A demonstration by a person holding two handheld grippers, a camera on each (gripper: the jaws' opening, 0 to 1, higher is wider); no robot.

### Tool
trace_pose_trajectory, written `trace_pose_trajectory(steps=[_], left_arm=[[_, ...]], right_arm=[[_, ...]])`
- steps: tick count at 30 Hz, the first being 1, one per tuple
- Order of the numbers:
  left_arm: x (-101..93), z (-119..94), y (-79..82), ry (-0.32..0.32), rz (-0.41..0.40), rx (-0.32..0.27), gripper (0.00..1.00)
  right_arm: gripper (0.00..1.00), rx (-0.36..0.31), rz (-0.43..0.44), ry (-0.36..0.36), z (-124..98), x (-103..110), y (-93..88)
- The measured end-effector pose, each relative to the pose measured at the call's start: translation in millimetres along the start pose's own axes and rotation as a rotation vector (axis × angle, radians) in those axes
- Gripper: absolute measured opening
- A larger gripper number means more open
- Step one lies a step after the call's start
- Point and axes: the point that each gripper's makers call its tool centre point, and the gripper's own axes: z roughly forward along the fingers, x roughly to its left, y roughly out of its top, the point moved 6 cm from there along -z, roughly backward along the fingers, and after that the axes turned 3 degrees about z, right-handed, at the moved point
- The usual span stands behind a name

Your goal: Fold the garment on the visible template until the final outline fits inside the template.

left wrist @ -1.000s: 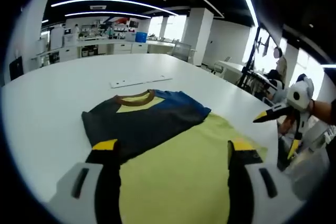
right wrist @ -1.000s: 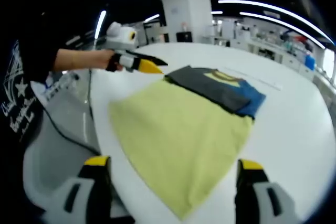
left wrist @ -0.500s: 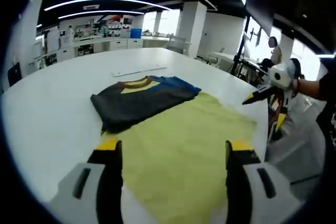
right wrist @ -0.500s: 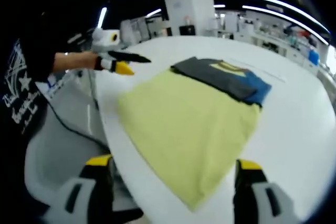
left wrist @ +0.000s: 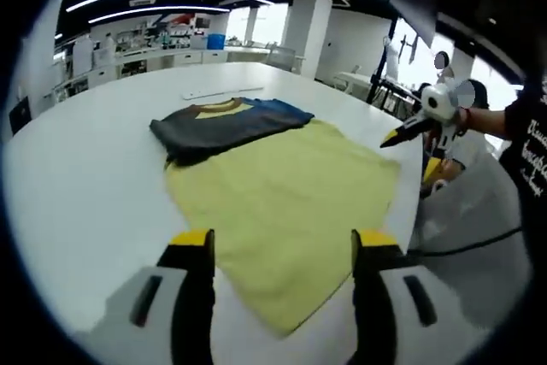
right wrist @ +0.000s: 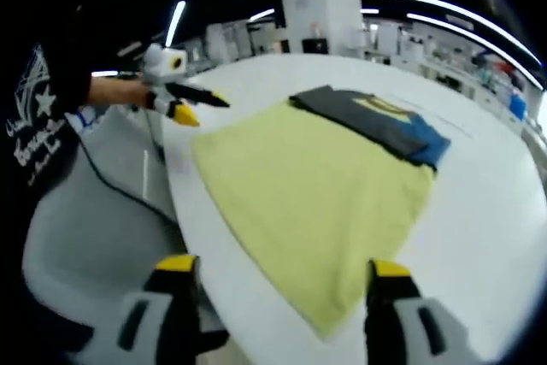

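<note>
we see the yellow garment (left wrist: 286, 203) lying partly folded on the white counter (left wrist: 77, 185), its dark top (left wrist: 218, 126) doubled over; left gripper (left wrist: 282, 250) and right gripper (right wrist: 278, 275) hover, jaws apart, holding nothing.

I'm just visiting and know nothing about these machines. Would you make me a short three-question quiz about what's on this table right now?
1. True or false: the yellow shirt lies spread flat on the white table.
2. Which part of the shirt is folded over? A) the dark upper part with the collar B) the yellow hem C) nothing
3. Fill in: the left gripper has its yellow-tipped fingers ____, holding nothing.

Key: 1 true; 2 A; 3 open. The right gripper is open too, just off the near hem.
</note>
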Motion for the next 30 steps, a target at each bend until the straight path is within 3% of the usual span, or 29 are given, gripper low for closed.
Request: trace_pose_trajectory(steps=[4, 8, 11, 16, 20, 22, 30], left_arm=[[-7.2, -3, -9.7, -0.016, 0.022, 0.025, 0.53], [-13.0, -4, -17.5, -0.031, 0.036, 0.054, 0.5], [-17.2, -4, -23.3, -0.046, 0.051, 0.074, 0.48], [-14.0, -5, -36.9, -0.057, 0.111, 0.113, 0.43], [-13.0, -6, -44.1, -0.061, 0.154, 0.152, 0.4], [-12.9, -5, -44.7, -0.068, 0.155, 0.155, 0.39], [-6.2, -5, -50.2, -0.057, 0.217, 0.201, 0.32]], right_arm=[[0.68, 0.049, -0.045, -0.017, 2, -1, -7.5], [0.57, 0.064, -0.043, -0.035, 1, -6, -11.8], [0.54, 0.065, -0.052, -0.048, 1, -9, -13.8], [0.42, 0.083, -0.104, -0.074, 0, -13, -16.8], [0.41, 0.078, -0.108, -0.071, 0, -15, -17.9], [0.37, 0.097, -0.135, -0.082, -1, -17, -19.9], [0.34, 0.141, -0.161, -0.103, -3, -21, -24.5]])
